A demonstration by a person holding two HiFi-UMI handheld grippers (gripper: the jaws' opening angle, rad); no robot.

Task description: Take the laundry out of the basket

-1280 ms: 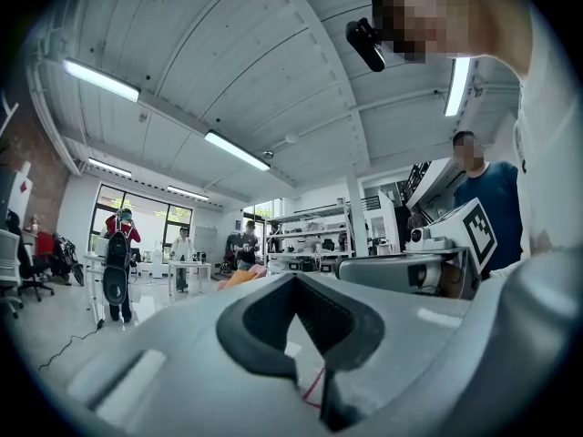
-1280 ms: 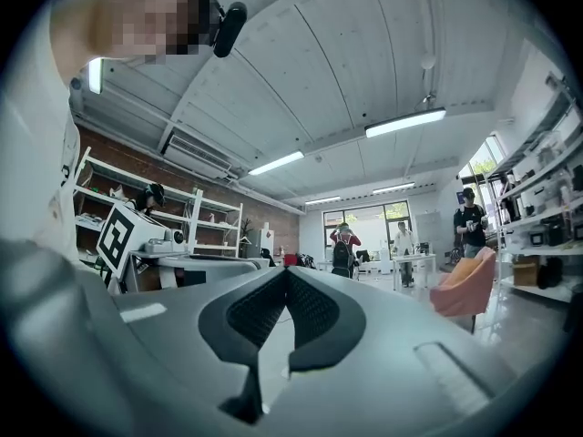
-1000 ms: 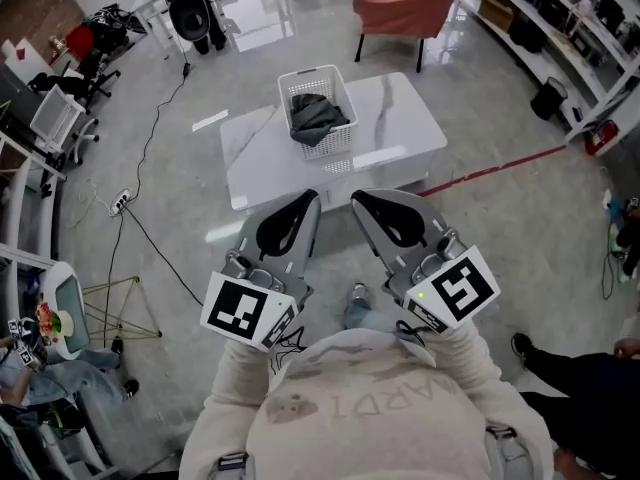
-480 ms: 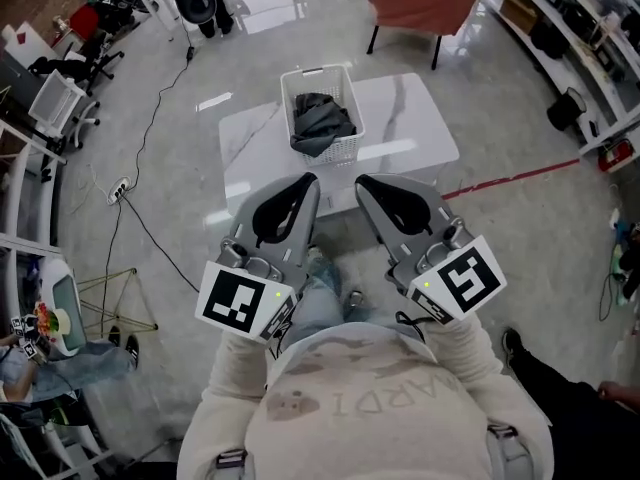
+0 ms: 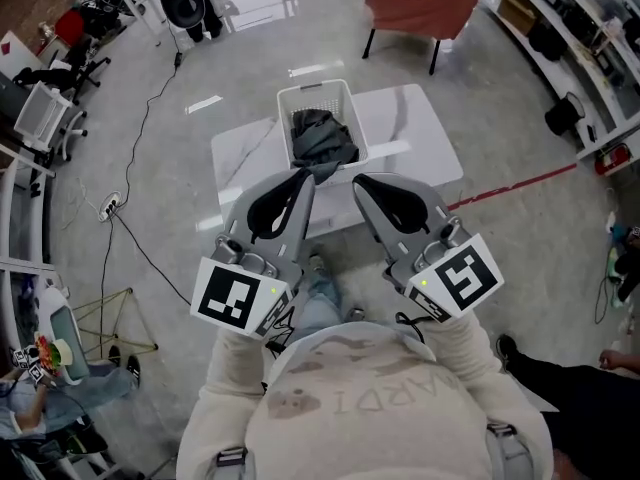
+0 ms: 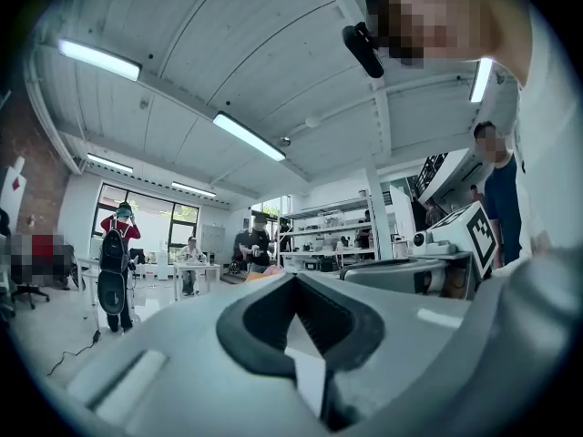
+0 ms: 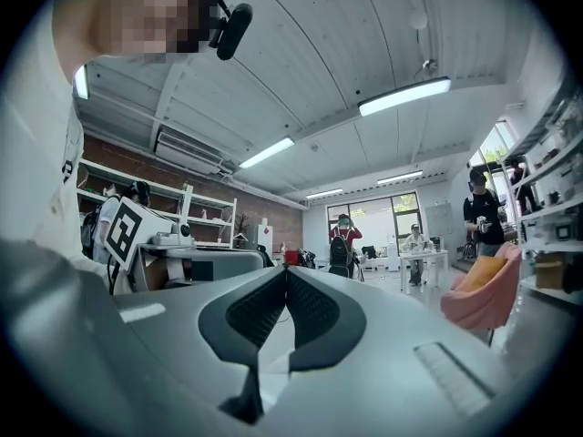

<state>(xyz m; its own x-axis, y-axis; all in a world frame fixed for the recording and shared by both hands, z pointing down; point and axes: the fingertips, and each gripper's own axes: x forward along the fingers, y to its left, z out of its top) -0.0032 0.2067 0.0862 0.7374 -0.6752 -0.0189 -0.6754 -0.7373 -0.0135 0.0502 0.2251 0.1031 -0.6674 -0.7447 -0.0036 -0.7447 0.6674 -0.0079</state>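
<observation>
On the left gripper [image 5: 305,173]: jaws pressed together at the tips, nothing clamped. Same on the right gripper [image 5: 358,180]: tips touching, empty. Side by side, slightly apart. Beyond both tips, ahead and below: white basket [image 5: 315,90] on a pale marbled table [image 5: 425,138], dark grey laundry [image 5: 322,140] heaped inside, closest to the left gripper's tip.

- Bright, even light from ceiling strip lamps [image 6: 246,137] and far windows [image 7: 387,212].
- Glossy floor [image 5: 250,8] glares white (the table [image 5: 420,118] too).
- Gripper views bulge fisheye, corners black; left gripper [image 6: 293,280] blurs near its lens.
</observation>
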